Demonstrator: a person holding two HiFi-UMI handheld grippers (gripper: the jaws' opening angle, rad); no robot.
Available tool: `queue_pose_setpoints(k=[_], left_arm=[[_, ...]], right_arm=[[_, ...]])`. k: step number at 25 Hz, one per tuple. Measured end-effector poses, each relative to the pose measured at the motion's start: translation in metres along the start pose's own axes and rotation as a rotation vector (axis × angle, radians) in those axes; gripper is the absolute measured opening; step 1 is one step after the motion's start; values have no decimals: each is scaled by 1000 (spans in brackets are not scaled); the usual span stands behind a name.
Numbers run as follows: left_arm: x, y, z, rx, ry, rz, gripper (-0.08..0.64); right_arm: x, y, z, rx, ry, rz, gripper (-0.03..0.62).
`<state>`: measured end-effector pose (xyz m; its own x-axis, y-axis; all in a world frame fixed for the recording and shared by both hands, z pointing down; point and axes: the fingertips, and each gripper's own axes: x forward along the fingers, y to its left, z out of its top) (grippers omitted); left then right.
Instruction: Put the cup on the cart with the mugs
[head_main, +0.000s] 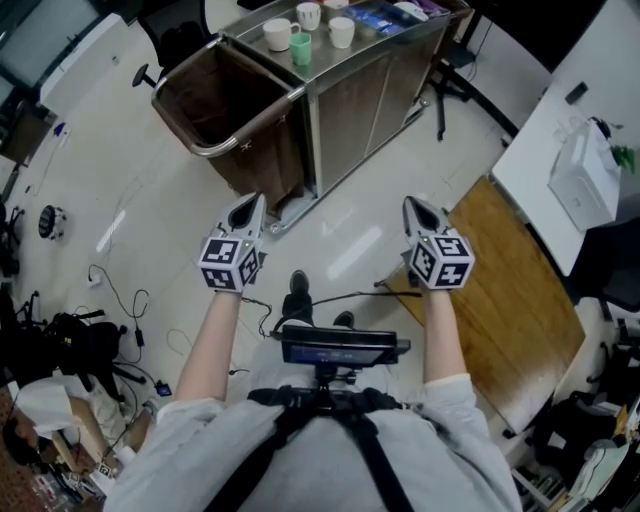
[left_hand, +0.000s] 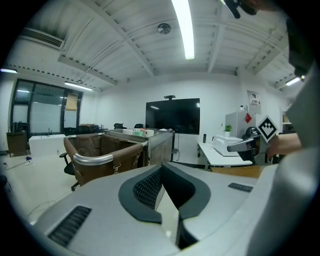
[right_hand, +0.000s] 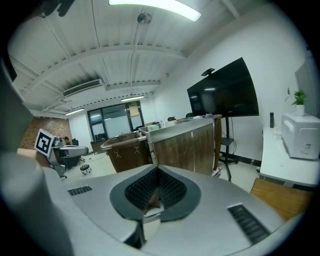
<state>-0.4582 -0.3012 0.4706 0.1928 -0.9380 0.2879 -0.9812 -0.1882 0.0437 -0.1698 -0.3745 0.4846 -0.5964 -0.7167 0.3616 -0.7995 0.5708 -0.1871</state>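
Note:
A steel cart (head_main: 360, 75) stands ahead at the top of the head view. On its top are three white mugs (head_main: 279, 34) and a green cup (head_main: 301, 48) between them. My left gripper (head_main: 252, 204) and right gripper (head_main: 415, 206) are held side by side over the floor, short of the cart and pointing at it. Both are shut with nothing between the jaws. In the left gripper view the cart (left_hand: 161, 142) lies beyond the shut left gripper (left_hand: 161, 168). The right gripper (right_hand: 156, 170) also faces the cart (right_hand: 187, 145).
A brown bag (head_main: 225, 100) in a metal frame hangs on the cart's left side. A white desk (head_main: 545, 140) with a white appliance (head_main: 583, 180) stands at the right, beside a wooden floor panel (head_main: 515, 300). Cables (head_main: 130, 310) and bags lie at the left.

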Motion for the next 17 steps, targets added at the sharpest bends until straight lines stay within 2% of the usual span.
queue_pose_setpoints(k=[17], left_arm=[[-6, -24, -2, 1, 3, -24, 3]], right_arm=[[-16, -3, -6, -2, -5, 13, 0]])
